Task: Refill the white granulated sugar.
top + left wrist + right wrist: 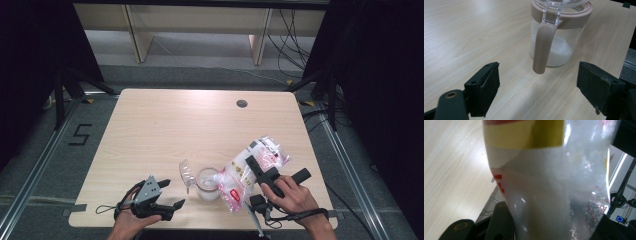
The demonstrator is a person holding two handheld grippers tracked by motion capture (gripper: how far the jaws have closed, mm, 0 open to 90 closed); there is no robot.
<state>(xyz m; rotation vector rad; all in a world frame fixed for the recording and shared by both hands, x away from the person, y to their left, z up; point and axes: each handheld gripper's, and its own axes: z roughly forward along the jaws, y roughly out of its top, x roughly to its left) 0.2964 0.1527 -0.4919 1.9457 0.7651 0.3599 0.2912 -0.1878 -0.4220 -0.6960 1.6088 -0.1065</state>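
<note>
Bag of white granules: clamped in right claw, tilted mouth-down over open jar near bench front edge. Jar just left of bag. Left claw: jaws apart, empty, facing jar handle.

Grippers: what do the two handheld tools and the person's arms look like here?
Both are black two-jaw tools. The left gripper carries a grey three-cornered plate on top with small holes; its jaws end in blocky black pads, with a brass-coloured rivet. The right gripper has a black handle and a trailing cable. Forearms are bare, without sleeves.
</note>
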